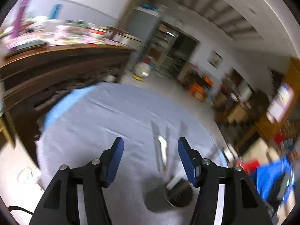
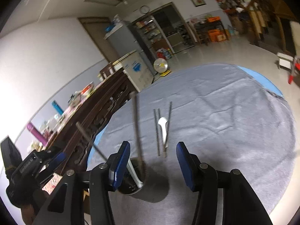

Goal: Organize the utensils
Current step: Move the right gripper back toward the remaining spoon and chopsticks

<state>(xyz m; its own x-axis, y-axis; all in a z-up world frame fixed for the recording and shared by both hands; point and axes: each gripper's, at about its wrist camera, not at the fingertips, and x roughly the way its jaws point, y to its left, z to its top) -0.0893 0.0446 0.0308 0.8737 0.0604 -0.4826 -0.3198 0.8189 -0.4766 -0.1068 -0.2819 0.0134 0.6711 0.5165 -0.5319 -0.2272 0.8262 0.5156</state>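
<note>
A dark cylindrical utensil holder point(image 2: 137, 184) stands on the grey tablecloth point(image 2: 225, 123) just ahead of my right gripper's left finger; it holds grey chopsticks point(image 2: 137, 131) and a white spoon point(image 2: 134, 174). Beyond it, more grey chopsticks point(image 2: 156, 131) and a white spoon point(image 2: 163, 126) lie flat. My right gripper point(image 2: 152, 166) is open and empty above the cloth. In the blurred left wrist view the holder point(image 1: 177, 192) sits between the fingers, the loose chopsticks point(image 1: 158, 150) and spoon point(image 1: 163, 144) ahead. My left gripper point(image 1: 150, 160) is open and empty; it also shows at the right wrist view's left edge point(image 2: 37, 165).
A dark carved wooden sideboard point(image 2: 97, 116) with clutter on top runs along the table's left side. A fridge point(image 2: 127, 39), shelves and a small fan point(image 2: 160, 65) stand on the floor beyond. The table's blue rim point(image 2: 266, 80) shows at the far right edge.
</note>
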